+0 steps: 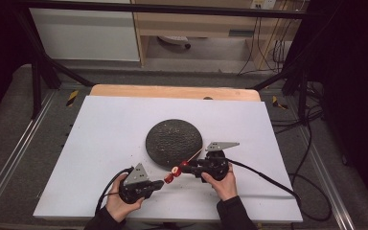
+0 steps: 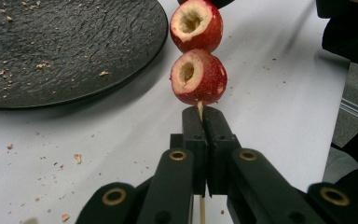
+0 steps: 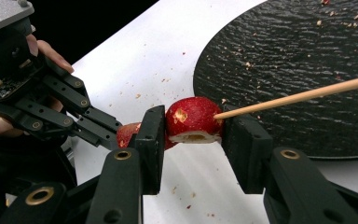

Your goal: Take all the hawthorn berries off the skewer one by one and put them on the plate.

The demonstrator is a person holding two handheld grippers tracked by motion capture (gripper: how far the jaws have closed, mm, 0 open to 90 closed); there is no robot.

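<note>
A thin wooden skewer (image 3: 298, 97) carries two red cored fruits. My left gripper (image 2: 201, 114) is shut on the skewer's bare end, just below the nearer fruit (image 2: 198, 77). The farther fruit (image 2: 196, 24) sits right above it on the stick. My right gripper (image 3: 193, 128) is shut on that farther fruit (image 3: 193, 119), one pad against each side. The other fruit (image 3: 127, 133) peeks out behind its left jaw. In the high view the left gripper (image 1: 160, 183) and right gripper (image 1: 182, 167) meet near the table's front, beside the plate.
A round dark slate plate (image 1: 174, 142) with crumbs lies mid-table; the skewer's free end reaches over its near rim. The white table cover (image 1: 105, 143) has scattered crumbs near the grippers. Cables trail off both grippers toward the front edge.
</note>
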